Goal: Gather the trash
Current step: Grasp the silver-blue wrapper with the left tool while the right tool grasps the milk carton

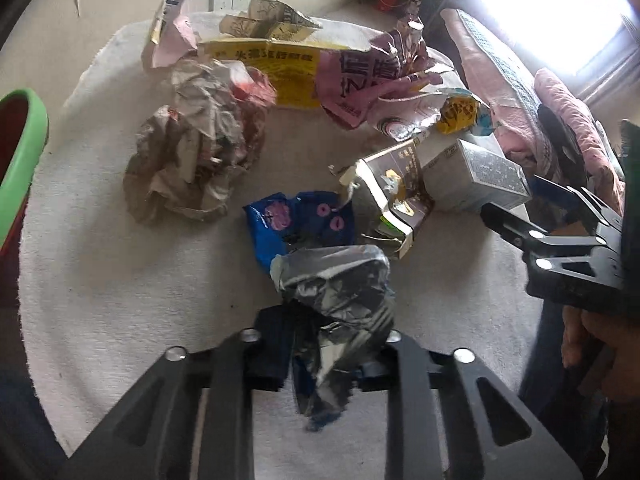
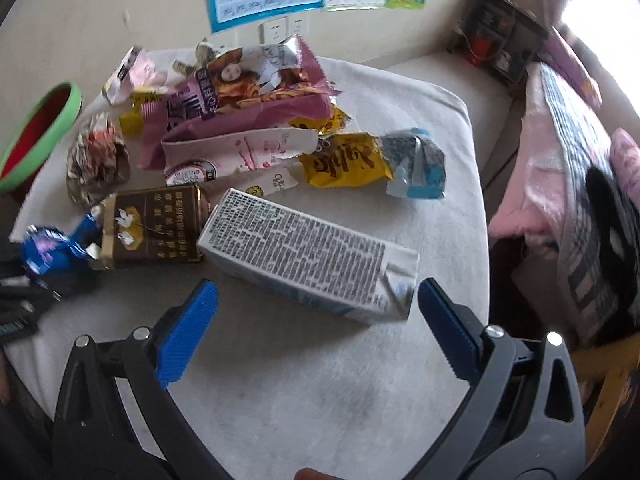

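Note:
My left gripper [image 1: 324, 344] is shut on a crumpled blue and silver snack wrapper [image 1: 320, 264] and holds it above the white cloth-covered table [image 1: 100, 280]. Its blue end also shows at the left of the right wrist view [image 2: 52, 248]. My right gripper [image 2: 316, 300] is open and empty, its blue pads [image 2: 188, 332] either side of the near end of a white milk carton [image 2: 308, 256] lying on its side. The right gripper also shows at the right of the left wrist view [image 1: 560, 232]. A brown torn box [image 2: 152, 228] lies beside the carton.
A green-rimmed red bin [image 1: 20, 156] stands at the table's left edge. Crumpled paper [image 1: 196, 152], pink bags [image 2: 240, 108], a yellow wrapper [image 2: 344, 160] and a yellow box [image 1: 280, 68] cover the back of the table. Pink bedding [image 2: 560, 160] lies to the right.

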